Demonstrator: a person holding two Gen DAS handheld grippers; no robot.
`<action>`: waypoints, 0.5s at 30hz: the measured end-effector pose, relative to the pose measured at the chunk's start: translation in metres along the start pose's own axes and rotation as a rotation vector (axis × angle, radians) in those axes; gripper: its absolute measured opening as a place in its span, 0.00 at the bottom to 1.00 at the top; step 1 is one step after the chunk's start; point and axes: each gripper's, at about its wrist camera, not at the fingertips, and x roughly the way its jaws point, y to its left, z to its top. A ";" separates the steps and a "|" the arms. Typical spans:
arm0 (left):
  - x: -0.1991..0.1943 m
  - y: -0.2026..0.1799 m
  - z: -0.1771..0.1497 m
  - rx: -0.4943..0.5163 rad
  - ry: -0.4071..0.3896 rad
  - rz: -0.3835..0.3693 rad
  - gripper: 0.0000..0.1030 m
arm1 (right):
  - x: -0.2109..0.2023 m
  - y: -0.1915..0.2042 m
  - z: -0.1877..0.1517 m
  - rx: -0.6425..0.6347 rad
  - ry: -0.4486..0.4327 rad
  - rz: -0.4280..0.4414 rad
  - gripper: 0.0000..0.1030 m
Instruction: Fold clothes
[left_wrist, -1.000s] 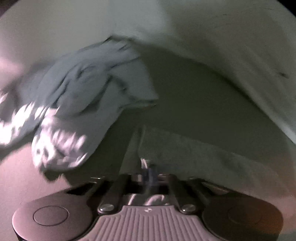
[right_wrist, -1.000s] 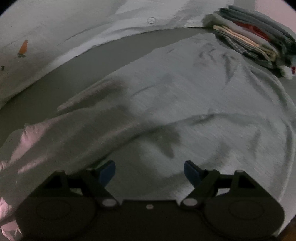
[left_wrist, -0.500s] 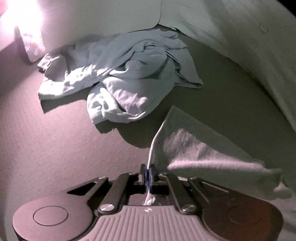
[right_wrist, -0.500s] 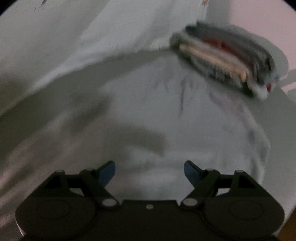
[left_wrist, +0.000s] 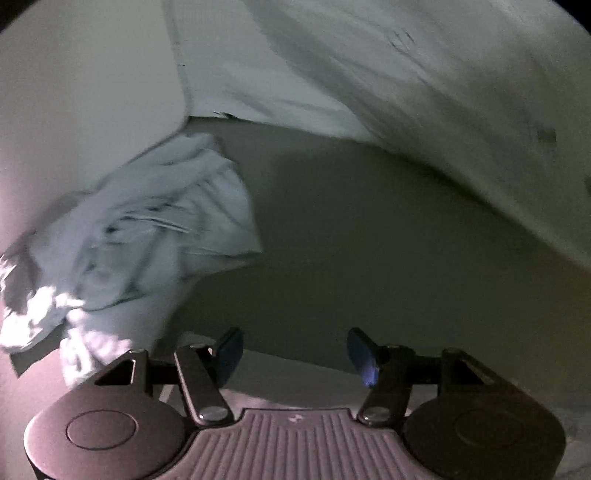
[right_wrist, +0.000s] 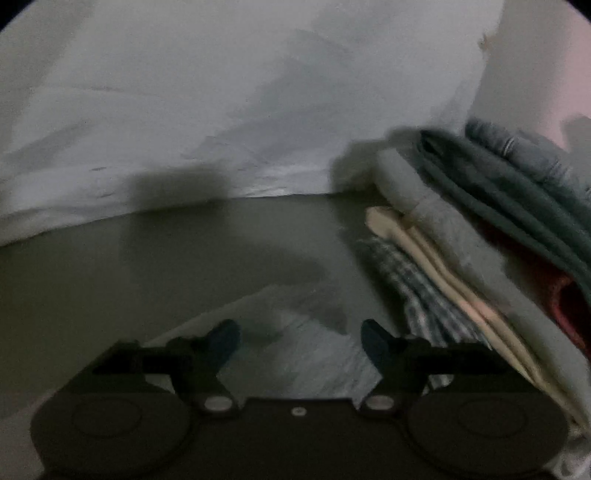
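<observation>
In the left wrist view, a crumpled pale blue garment (left_wrist: 147, 236) fills the left of the frame, its right edge ending near the middle. Right of it a wide stretch of bare grey bed surface (left_wrist: 369, 251) lies open, bounded along the top and right by the hanging edge of a white sheet (left_wrist: 424, 92). At the bottom, the left gripper (left_wrist: 295, 356) has its jaws opening, with a clear gap between the blue pads and nothing pinched; the edge of a light grey cloth (left_wrist: 295, 376) lies just below them.

In the right wrist view, the white sheet rises across the upper half, meeting the grey surface along a curved edge. The middle left is open. The light grey cloth (right_wrist: 295, 350) shows at bottom centre, its far edge just beyond the right gripper (right_wrist: 299, 338), whose jaws stand wide and are closing slightly, gripping nothing. A stack of folded clothes (right_wrist: 480, 258) crowds the right side, close to the right pad.

Half a second ago the left jaws were pinched shut on a raised corner of the grey cloth; that cloth now lies released. The folded stack sat farther off before and looms nearer now.
</observation>
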 end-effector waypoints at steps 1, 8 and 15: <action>0.003 -0.008 -0.003 0.013 0.004 0.003 0.62 | 0.009 -0.002 0.003 0.014 0.017 0.031 0.67; 0.018 -0.036 -0.023 0.101 0.036 0.046 0.64 | -0.005 -0.006 0.036 -0.038 -0.151 0.018 0.10; 0.022 -0.037 -0.021 0.145 0.036 0.075 0.77 | 0.022 -0.022 0.054 -0.149 -0.100 -0.107 0.29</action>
